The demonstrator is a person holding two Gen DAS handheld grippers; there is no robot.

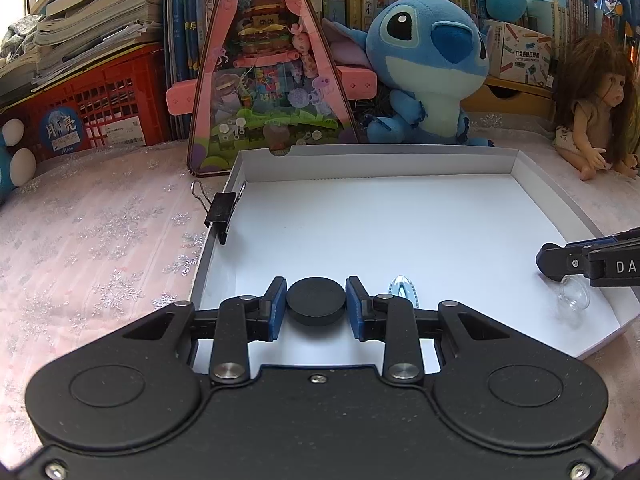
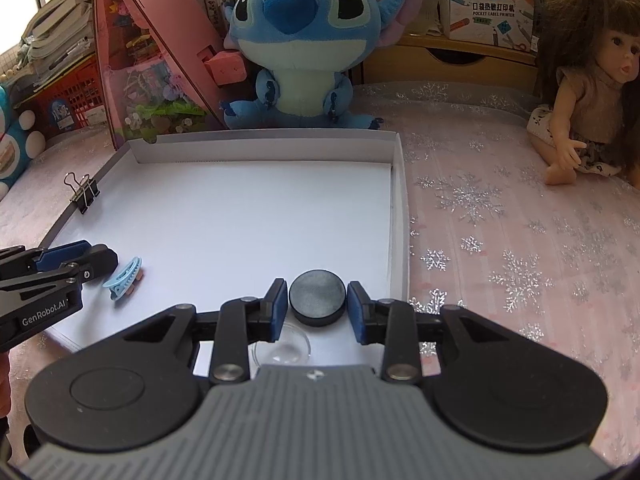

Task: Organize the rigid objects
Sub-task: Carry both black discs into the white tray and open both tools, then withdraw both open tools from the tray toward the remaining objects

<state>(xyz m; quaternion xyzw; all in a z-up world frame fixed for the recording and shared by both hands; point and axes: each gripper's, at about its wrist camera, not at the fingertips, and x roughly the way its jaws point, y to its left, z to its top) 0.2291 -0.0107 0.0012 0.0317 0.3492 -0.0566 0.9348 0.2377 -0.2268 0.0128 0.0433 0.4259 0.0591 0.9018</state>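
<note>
a: we note the left gripper pinching a black disc at the white tray's near edge.
b: the right gripper is spread just clear of a second disc lying by the tray's right wall.

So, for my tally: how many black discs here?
2: one disc in the left gripper, another disc at the right gripper, both over the white tray. More may be hidden.

Snowflake-patterned tablecloth bears white tray, plush, doll.
</note>
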